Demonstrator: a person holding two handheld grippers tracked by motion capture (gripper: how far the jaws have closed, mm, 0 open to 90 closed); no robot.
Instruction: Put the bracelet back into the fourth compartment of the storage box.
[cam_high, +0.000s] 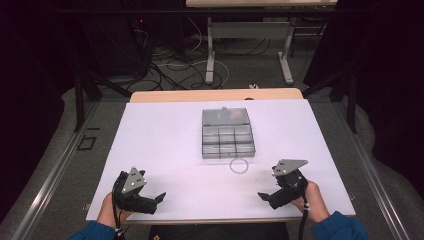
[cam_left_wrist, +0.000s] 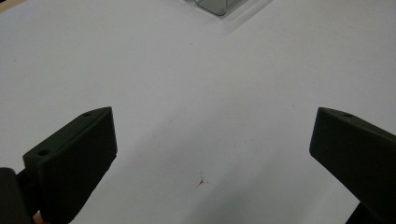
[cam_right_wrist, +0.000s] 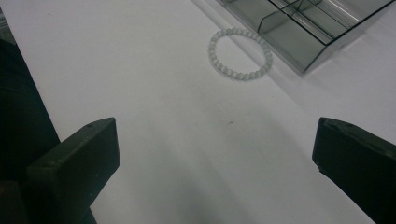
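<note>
From the high view, one clear compartment box (cam_high: 227, 133) sits in the middle of the white table (cam_high: 150, 145), its lid standing open at the far side. One pale bead bracelet (cam_high: 238, 165) lies flat just beside the box's near edge, towards its right corner. The left gripper (cam_high: 159, 197) rests near the table's front edge on the left, the right gripper (cam_high: 262, 196) near the front edge on the right; wide bare surface lies between them and on both sides of the box.

In the left gripper view, its two jaws stand spread wide over bare white table, nothing between them. One corner of the box (cam_left_wrist: 219, 5) peeks in at the top edge.

In the right gripper view, its jaws are likewise spread apart and empty. The bracelet (cam_right_wrist: 240, 52) lies ahead, well apart from them, close against the box wall (cam_right_wrist: 299, 58), with open table in between.
</note>
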